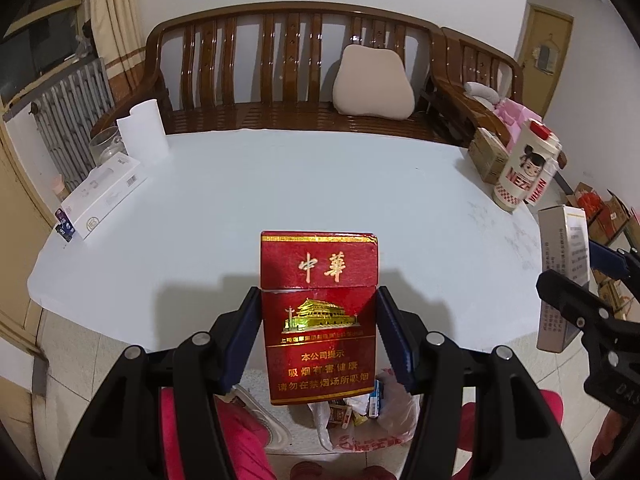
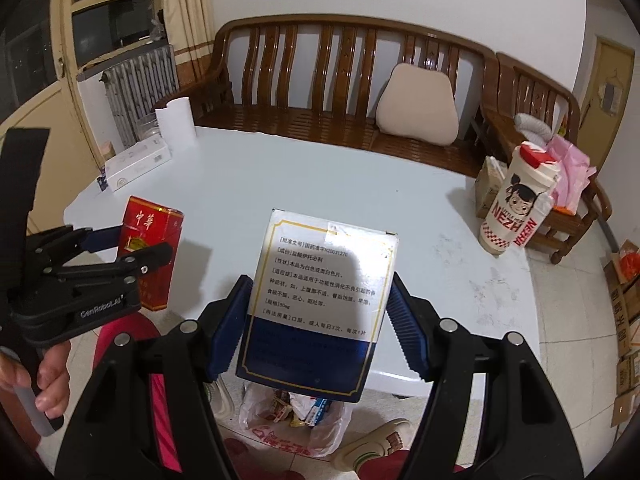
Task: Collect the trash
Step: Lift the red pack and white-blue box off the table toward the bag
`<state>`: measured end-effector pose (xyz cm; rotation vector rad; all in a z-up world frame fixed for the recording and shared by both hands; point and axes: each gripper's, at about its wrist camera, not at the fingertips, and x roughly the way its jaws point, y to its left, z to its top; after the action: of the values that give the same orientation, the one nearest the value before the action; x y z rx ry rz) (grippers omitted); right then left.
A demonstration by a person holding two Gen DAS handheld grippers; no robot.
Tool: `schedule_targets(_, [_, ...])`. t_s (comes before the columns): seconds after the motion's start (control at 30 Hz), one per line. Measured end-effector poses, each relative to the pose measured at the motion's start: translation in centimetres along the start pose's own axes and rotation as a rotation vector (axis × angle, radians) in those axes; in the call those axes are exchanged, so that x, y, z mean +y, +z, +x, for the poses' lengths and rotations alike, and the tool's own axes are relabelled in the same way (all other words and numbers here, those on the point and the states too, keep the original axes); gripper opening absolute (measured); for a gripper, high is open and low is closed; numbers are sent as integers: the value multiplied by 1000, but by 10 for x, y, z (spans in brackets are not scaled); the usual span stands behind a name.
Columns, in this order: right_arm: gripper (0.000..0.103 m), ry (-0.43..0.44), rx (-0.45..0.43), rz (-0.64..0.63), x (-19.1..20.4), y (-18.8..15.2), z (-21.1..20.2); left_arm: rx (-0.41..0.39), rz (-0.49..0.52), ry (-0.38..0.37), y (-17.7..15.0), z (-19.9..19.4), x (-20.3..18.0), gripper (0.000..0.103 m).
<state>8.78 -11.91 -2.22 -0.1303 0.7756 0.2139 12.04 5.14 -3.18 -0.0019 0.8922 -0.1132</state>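
Note:
My left gripper (image 1: 318,332) is shut on a red cigarette pack (image 1: 319,312), held upright over the near table edge; the pack also shows in the right wrist view (image 2: 150,252). My right gripper (image 2: 318,320) is shut on a white and blue medicine box (image 2: 320,300), seen at the right in the left wrist view (image 1: 564,276). Below both, on the floor, stands an open plastic trash bag (image 2: 294,420) with wrappers inside; it also shows in the left wrist view (image 1: 360,420).
The white table (image 1: 280,184) holds a paper roll (image 1: 142,132), a glass jar (image 1: 105,146), a white box (image 1: 104,196), a cartoon cup (image 1: 524,164) and a brown box (image 1: 486,154). A wooden bench (image 1: 288,72) with a cushion (image 1: 374,82) stands behind. A slipper (image 2: 376,446) lies on the floor.

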Motion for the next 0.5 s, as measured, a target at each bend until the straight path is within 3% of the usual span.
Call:
schedule_targets(0.27, [66, 19, -14, 8, 14, -35, -19, 0, 58, -26, -35, -6, -7, 56])
schedule_targets(0.5, [66, 6, 5, 12, 22, -66, -18, 62, 112, -66, -77, 9, -20, 56])
